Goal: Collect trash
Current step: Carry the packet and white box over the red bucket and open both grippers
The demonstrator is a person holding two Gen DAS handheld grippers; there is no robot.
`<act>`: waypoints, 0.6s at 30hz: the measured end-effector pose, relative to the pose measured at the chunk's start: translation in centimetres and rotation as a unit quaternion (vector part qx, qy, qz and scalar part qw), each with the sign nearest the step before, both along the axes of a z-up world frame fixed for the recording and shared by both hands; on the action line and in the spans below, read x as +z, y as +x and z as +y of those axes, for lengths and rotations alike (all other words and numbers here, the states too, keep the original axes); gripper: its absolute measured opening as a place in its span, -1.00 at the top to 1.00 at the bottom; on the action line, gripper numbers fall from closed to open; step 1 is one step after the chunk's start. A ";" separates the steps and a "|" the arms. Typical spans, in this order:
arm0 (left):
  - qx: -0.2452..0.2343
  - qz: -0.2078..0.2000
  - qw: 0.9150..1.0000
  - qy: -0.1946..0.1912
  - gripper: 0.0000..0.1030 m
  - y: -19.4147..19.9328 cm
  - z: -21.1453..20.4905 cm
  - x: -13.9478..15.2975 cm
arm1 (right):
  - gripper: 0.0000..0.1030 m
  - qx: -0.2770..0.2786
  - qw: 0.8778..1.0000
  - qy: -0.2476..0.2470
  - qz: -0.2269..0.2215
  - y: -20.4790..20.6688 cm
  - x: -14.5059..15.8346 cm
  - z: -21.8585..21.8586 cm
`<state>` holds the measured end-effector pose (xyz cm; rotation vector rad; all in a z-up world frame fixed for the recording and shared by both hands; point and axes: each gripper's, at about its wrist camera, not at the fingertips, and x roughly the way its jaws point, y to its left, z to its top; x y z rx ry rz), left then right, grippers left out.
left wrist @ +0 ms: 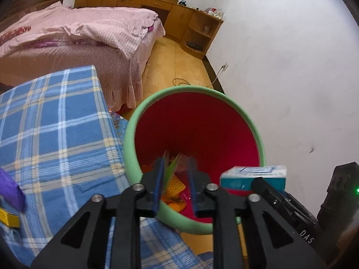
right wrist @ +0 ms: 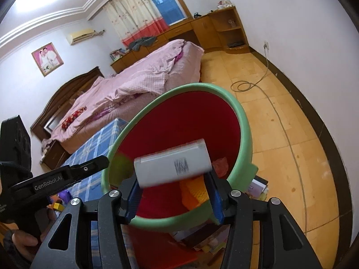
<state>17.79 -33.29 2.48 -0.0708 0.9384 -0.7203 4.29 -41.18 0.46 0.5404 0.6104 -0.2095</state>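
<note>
A bin with a green rim [left wrist: 195, 89] [right wrist: 202, 87] and a red inside stands tilted below both grippers. Orange mesh trash [left wrist: 176, 185] [right wrist: 194, 194] and clear plastic lie at its bottom. My left gripper [left wrist: 176, 164] hangs over the bin mouth with its blue pads apart. A green and yellow wrapper [left wrist: 171, 170] leans by the left pad, and nothing presses on it. My right gripper [right wrist: 172, 177] is shut on a white box with a barcode [right wrist: 172, 163], teal-sided in the left wrist view [left wrist: 253, 176], and holds it over the bin. One left finger [right wrist: 89, 164] shows at the left.
A blue plaid cover [left wrist: 56, 134] lies left of the bin, with a purple item [left wrist: 10, 189] on it. Beyond it is a pink bed [left wrist: 78, 29], then wooden cabinets [left wrist: 197, 29]. A white wall [left wrist: 291, 78] rises at the right. A cable [right wrist: 244, 86] runs over the floor, and books [right wrist: 258, 186] lie by the bin.
</note>
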 end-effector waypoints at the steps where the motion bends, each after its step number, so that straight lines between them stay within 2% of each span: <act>1: 0.001 -0.002 1.000 0.002 0.43 0.0 -0.2 0.0 | -0.08 0.002 1.000 0.000 0.000 0.1 -0.1 -0.2; 3: 0.005 -0.009 1.000 0.009 0.35 -0.1 -0.5 0.0 | -0.18 0.006 1.000 -0.001 -0.002 0.2 -0.1 -0.5; 9: 0.018 -0.029 0.998 0.053 0.21 -1.2 -0.6 -0.5 | -0.19 0.009 1.000 0.001 -0.012 -0.2 0.1 -0.2; 16: 0.017 -0.033 0.998 0.050 0.19 -2.1 0.6 0.3 | -0.19 -0.001 1.000 -0.010 -0.024 -1.4 1.3 0.7; 18: 0.015 -0.035 0.998 0.047 0.11 -2.4 1.2 0.8 | -0.19 -0.008 0.999 -0.015 -0.028 -1.8 1.6 0.8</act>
